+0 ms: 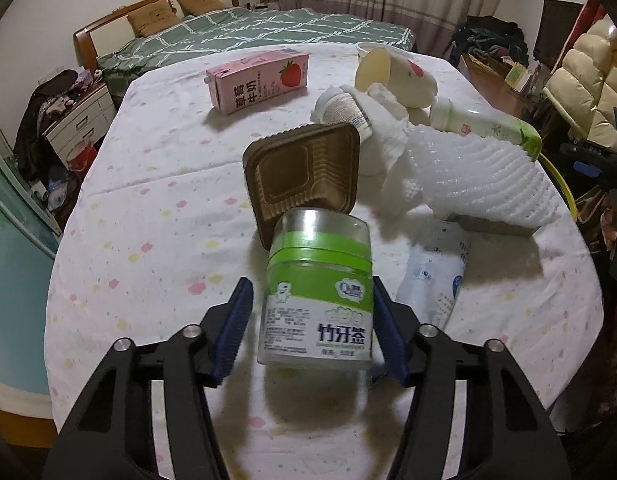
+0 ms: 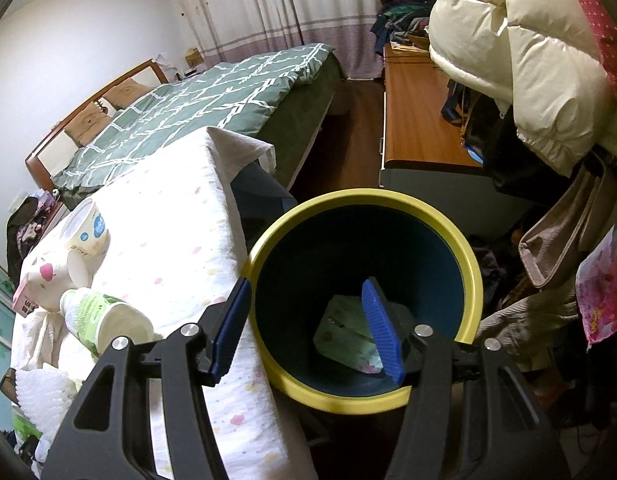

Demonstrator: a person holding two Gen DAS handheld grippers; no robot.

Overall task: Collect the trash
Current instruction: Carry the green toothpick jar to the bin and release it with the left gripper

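Note:
A clear toothpick jar (image 1: 316, 300) with a green band and label stands on the flowered tablecloth (image 1: 148, 208). My left gripper (image 1: 312, 282) straddles it from the near side. Its right pad (image 1: 388, 328) lies against the jar's side, while a narrow gap shows at the left pad (image 1: 234, 328), so the jaws stand open around the jar. Beside the table, my right gripper (image 2: 307, 282) hangs open and holds nothing above a yellow-rimmed dark bin (image 2: 474, 272). A green packet (image 2: 344, 332) lies at the bottom of the bin.
Behind the jar are a brown plastic tray (image 1: 304, 176), a pink strawberry milk carton (image 1: 258, 80), a paper cup (image 1: 392, 76), crumpled tissue (image 1: 388, 132), white foam netting (image 1: 480, 176), a green-white bottle (image 1: 488, 124) and a plastic pouch (image 1: 432, 276). A bed (image 2: 196, 100) and a wooden desk (image 2: 416, 128) stand beyond.

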